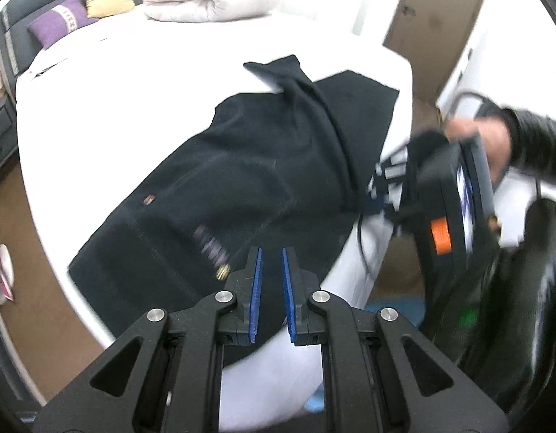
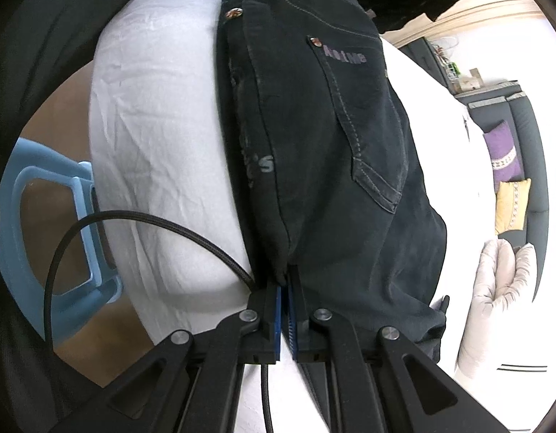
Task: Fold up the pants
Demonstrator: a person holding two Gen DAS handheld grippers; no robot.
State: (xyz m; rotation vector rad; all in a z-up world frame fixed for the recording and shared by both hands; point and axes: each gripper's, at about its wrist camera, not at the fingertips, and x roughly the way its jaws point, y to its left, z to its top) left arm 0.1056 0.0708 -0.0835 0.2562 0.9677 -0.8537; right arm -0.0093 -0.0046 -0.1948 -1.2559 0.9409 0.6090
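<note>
Pants (image 1: 249, 166): dark jeans lying on the white bed (image 1: 133, 83), waist end at the near edge, legs running away across the sheet; part of the leg end (image 1: 307, 90) is lifted and doubled back over the rest, so a fold looks under way.

Right gripper (image 2: 286, 288): blue pads (image 2: 278, 310) pressed together on a pinch of denim at the crotch seam (only a thin ridge of cloth shows between them). Judged reason: it holds the seam to keep the two legs stacked and to draw the cloth taut toward the bed's side edge.

Left gripper (image 1: 271, 256): fingers apart with a clear gap, nothing between them; it hovers above the waist end near the bed's near edge, close to the zip pull (image 1: 223, 271). Judged reason: free to smooth or take a new hold.

Cloth relative to fingers: in the right wrist view the back pocket (image 2: 368, 119) and waistband stretch away ahead of the closed tips; in the left wrist view the denim lies ahead of and under the open tips, contact not clear.

Right hand (image 1: 490, 140): seen from the left wrist camera, blurred, gripping its device at the bed's side edge.

Cable (image 2: 97, 231): loops from the right gripper over the bed's rounded corner (clear of the jeans).
</note>
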